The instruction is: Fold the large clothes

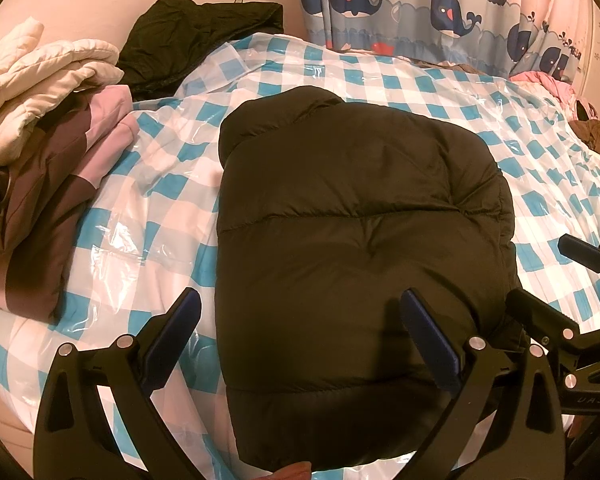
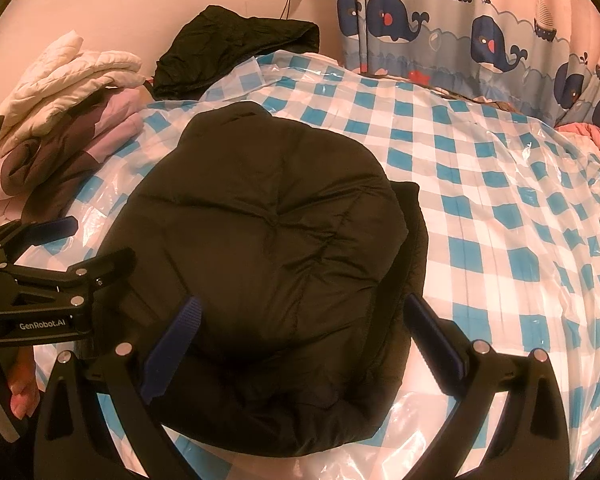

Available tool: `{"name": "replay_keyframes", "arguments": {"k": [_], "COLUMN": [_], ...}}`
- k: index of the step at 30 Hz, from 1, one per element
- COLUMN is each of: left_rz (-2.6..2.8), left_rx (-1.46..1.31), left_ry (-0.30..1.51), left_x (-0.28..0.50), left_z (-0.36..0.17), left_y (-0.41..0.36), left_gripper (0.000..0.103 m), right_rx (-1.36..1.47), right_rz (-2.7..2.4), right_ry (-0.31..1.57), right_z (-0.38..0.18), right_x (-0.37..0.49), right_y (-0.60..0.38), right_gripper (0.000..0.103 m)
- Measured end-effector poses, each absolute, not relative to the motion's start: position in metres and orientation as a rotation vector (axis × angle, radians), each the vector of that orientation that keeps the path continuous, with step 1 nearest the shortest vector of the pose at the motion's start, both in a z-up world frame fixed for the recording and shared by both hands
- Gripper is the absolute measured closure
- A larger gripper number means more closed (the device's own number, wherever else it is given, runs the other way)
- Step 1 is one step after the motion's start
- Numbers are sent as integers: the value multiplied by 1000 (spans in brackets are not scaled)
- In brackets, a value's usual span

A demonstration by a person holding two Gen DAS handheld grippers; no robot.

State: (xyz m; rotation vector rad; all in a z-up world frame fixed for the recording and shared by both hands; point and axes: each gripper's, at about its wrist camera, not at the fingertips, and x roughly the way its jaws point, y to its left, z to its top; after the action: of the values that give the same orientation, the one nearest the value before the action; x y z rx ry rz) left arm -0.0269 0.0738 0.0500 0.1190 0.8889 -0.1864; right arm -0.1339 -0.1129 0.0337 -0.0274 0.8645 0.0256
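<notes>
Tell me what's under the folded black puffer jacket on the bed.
The black puffer jacket lies on clear plastic sheeting over a blue-and-white checked cover. Whatever sits directly beneath the jacket's middle is hidden by it.

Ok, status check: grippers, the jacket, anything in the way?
Left gripper open, right gripper open, both empty above the jacket. Jacket lies folded on the checked sheet. Clothes pile off to the left, clear of it.

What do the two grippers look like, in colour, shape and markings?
Both are alike. The left gripper and the right gripper have black curved frames, silver round rivets and flat blue finger pads. The left gripper's side reads "GenRobot.AI" in white. No cables or sleeves show.
</notes>
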Motion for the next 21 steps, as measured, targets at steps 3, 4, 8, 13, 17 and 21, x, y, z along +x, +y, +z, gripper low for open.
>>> {"name": "replay_keyframes", "arguments": {"k": [3,4,8,13,17,21], "left_rz": [-188,-187,-183,-213,-287,-288], "left_rx": [117,118,118,89,56,87], "left_ry": [889,889,888,890,789,728], "left_x": [-27,-27,-28,-23,-31,-38], "left_z": [50,50,50,48,56,63], "left_y": [74,73,73,78,80,75], "left_gripper": [7,7,7,7,7,8], "right_rx": [-28,-28,-27,-26,-26,-25], "right_rz": [27,28,28,26,29,25], "right_ry": [865,864,865,866,867,862], "right_z": [33,33,33,33,33,34], "right_x": [-133,-133,-134,-134,-133,-134], "right_y": [-113,-112,-112,-111,-110,-110], "right_gripper": [6,6,6,6,6,6]}}
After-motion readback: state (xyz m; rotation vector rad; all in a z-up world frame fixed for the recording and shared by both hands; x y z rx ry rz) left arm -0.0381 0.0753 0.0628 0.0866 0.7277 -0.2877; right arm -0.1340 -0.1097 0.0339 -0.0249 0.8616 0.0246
